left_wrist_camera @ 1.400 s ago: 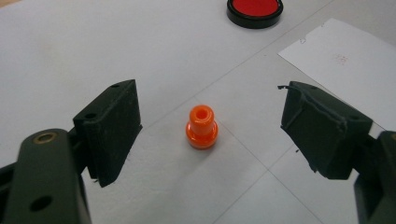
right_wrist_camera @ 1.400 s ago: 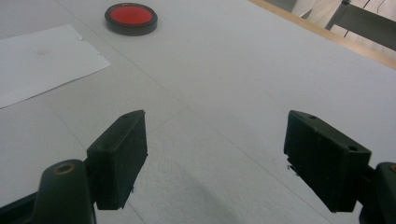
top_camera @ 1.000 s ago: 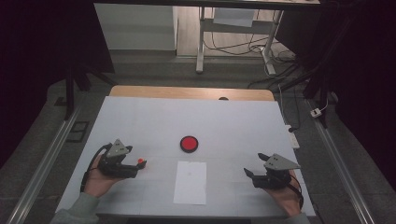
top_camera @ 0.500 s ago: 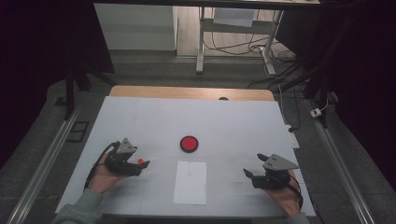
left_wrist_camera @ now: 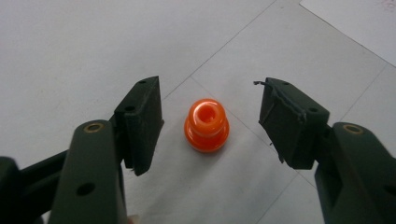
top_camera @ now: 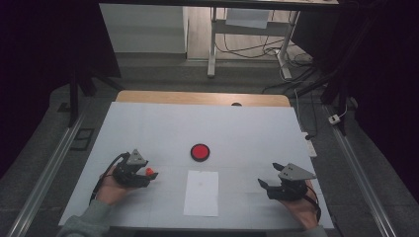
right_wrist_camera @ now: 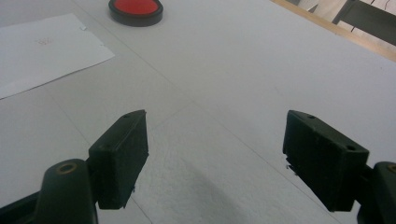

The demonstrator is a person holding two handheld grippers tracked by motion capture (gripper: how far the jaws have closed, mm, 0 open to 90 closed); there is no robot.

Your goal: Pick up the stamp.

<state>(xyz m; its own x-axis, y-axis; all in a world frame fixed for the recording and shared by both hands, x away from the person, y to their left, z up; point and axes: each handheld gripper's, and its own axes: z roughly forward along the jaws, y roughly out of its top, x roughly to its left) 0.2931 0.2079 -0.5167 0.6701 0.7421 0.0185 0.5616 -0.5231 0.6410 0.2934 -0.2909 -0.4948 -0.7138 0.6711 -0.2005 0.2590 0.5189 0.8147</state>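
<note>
A: Any containers on the table?

B: Nothing that holds anything. The nearest to one is the red disc (top_camera: 200, 152), a round red top in a black rim, flat on the mat at mid-table. Nothing lies on it.

A: And the surface?

B: A white mat (top_camera: 148, 128) marked with thin lines covers the table; a strip of bare wood shows at the far edge. Beyond that the floor is dim, with a metal stand and loose cables, and dark at both sides. Rails run along the left and right of the table.

A: Where is the small orange piece?

B: The orange cap (left_wrist_camera: 206, 125) stands upright on the mat at near left, hollow end up. In the left gripper view it sits between the two jaws of the left gripper (left_wrist_camera: 210, 119), with a clear gap on each side. The jaws have just been closing in on it, but the pads do not press on it; it is not held.

A: The other hand?

B: The right gripper (right_wrist_camera: 215, 156) rests low at near right, jaws wide apart over bare mat, holding nothing.

A: What else is around?

B: A white paper (top_camera: 201, 193) lies near the middle, just this side of the disc and apart from it. It lies between the two grippers, well clear of both. Nothing blocks the cap.
</note>
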